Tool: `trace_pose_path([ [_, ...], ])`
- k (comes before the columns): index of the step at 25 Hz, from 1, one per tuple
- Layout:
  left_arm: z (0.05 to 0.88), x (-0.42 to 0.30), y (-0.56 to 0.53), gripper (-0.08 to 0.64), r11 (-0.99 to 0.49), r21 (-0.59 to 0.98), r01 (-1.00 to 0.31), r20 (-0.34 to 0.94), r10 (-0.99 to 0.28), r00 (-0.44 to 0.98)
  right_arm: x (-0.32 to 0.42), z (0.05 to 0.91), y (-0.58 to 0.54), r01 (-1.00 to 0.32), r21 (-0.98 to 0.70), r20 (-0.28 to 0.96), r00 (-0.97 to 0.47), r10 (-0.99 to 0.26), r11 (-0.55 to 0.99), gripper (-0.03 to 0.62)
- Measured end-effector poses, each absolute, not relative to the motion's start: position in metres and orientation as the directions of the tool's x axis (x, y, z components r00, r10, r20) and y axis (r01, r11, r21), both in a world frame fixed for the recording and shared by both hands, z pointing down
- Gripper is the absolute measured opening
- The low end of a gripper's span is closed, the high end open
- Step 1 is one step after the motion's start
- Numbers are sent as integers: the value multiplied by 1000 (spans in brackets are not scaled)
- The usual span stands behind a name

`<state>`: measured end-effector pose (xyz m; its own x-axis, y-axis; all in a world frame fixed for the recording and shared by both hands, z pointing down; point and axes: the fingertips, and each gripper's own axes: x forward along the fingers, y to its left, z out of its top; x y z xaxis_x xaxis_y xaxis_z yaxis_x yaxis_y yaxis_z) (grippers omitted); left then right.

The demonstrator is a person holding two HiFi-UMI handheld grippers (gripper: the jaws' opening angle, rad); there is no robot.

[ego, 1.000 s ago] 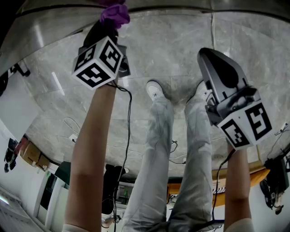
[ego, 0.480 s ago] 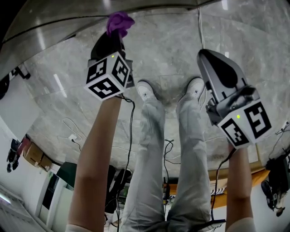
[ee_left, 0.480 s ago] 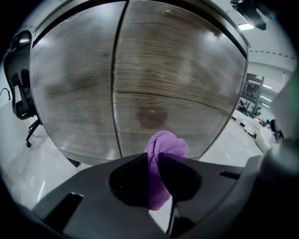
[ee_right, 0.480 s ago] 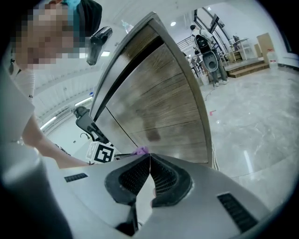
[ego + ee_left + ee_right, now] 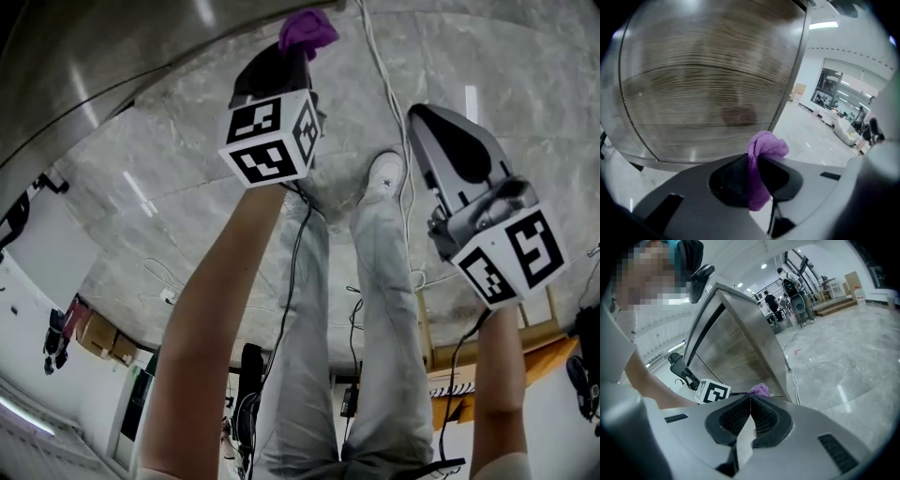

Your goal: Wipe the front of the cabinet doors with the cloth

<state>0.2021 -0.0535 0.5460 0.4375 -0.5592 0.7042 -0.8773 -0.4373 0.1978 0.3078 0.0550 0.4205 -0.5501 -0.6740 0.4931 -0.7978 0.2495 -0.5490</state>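
Nearest in the head view are the person's two bare forearms, the left one (image 5: pixel 220 319) and the right one (image 5: pixel 497 375), with the legs in light trousers (image 5: pixel 384 309) between them and one white shoe (image 5: pixel 382 174) on the floor. The left gripper (image 5: pixel 292 52) reaches forward and its jaws are pressed together on a purple cloth (image 5: pixel 307 30). In its own view the cloth (image 5: pixel 761 154) is pinched between the dark pads and a bunch of it stands out past the tips. The right gripper (image 5: pixel 424 112) is held to the side, apart from the cloth. Its jaws (image 5: pixel 750 411) are closed on each other and nothing is between them. Just beyond the cloth is the cabinet door (image 5: pixel 703 84), with a wood-grain front in a metal frame. The cloth is before the lower part of the door, near its right edge, but I cannot tell if it touches the front. Next to this edge a white cable (image 5: pixel 398 159) lies on the grey marble floor (image 5: pixel 506 103). Far behind, the right gripper view shows a bright hall with people (image 5: pixel 771 301) standing.
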Motion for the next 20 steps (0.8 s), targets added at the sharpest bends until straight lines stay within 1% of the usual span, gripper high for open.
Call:
trace_pose_path([
  [4,555,249,-62,63,-535,165,-829,709,-521,476,330,429,64,-802,-562,493,-521,-697,202,28],
  [9,568,264,-79,63,-562,136,-816,711,-518,476,337,439,67,-808,-560,487,-498,-717,180,28],
  [13,576,251,-88,63,-541,137,-830,726,-515,455,336,442,62,-819,-547,493,-485,-723,177,28],
  [20,577,191,-107,63,-522,109,-846,748,-517,416,307,436,52,-832,-520,499,-478,-723,191,28],
])
